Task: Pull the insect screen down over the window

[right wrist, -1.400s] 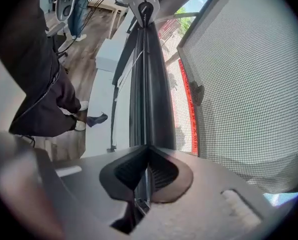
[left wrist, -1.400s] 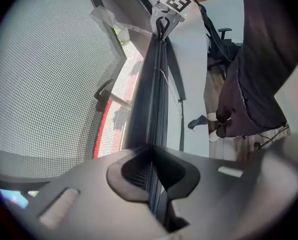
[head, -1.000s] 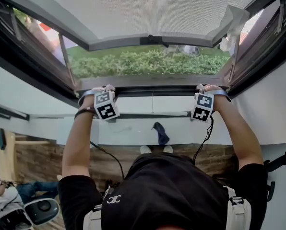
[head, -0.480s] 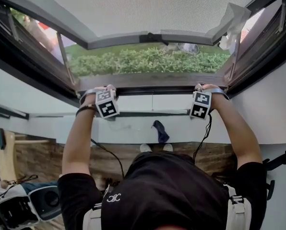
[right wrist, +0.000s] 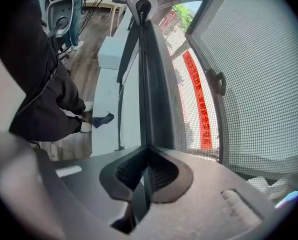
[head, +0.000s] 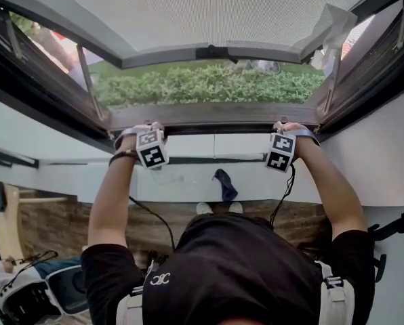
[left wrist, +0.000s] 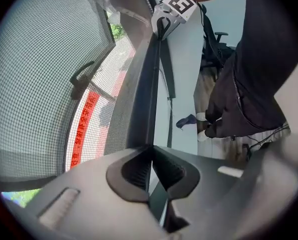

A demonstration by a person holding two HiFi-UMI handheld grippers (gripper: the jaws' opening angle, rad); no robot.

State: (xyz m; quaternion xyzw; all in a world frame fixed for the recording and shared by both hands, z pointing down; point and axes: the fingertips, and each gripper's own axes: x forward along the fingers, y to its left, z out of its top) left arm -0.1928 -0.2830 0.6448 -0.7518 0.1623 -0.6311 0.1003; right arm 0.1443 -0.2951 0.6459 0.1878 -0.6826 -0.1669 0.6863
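Observation:
The insect screen's dark bottom bar (head: 215, 119) runs across the open window, with grey mesh (left wrist: 44, 74) above it. My left gripper (head: 142, 130) is shut on the bar's thin edge near its left end, and my right gripper (head: 283, 128) is shut on it near the right end. In the left gripper view the pads (left wrist: 139, 166) pinch the bar (left wrist: 145, 99), which runs away to the right gripper (left wrist: 171, 9). The right gripper view mirrors this: my right gripper (right wrist: 148, 154) clamps the bar (right wrist: 151, 84), and the left gripper (right wrist: 141, 4) shows at its far end.
Behind the mesh the window sash with its handle (head: 215, 51) stands swung outward over a green hedge (head: 202, 87). A white sill and wall (head: 188, 178) lie below the bar. A dark cloth (head: 226, 185) lies on the wooden floor. A chair (head: 32, 296) stands at lower left.
Both grippers stay clamped on the bar, which has hardly shifted in the view. The chair and person at lower left have moved.

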